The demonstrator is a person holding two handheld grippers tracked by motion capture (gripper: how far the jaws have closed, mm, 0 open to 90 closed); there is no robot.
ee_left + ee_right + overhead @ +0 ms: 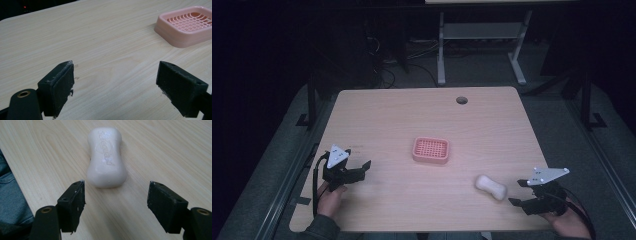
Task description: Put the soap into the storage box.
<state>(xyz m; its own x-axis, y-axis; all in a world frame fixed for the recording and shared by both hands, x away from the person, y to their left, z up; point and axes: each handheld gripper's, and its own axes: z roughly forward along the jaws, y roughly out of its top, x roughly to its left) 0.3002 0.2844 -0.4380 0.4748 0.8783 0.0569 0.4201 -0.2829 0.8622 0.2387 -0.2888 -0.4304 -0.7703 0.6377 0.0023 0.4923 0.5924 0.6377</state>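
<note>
Soap bar (491,186) lies bare on worktop (492,130), approx 4 o'clock from pink soap dish (430,150). Right tongs (523,191) spread apart, empty, just beside soap. Left tongs (358,167) likewise apart, empty. Likely step: soap gripped across narrow waist, pads square, squeeze kept gentle since bar prob. slippery.

- Light wood-grain tabletop (412,120) with rounded corners and a round cable hole (461,100) near its far edge.
- White metal desk frame (482,35) standing on grey floor (562,115) beyond.
</note>
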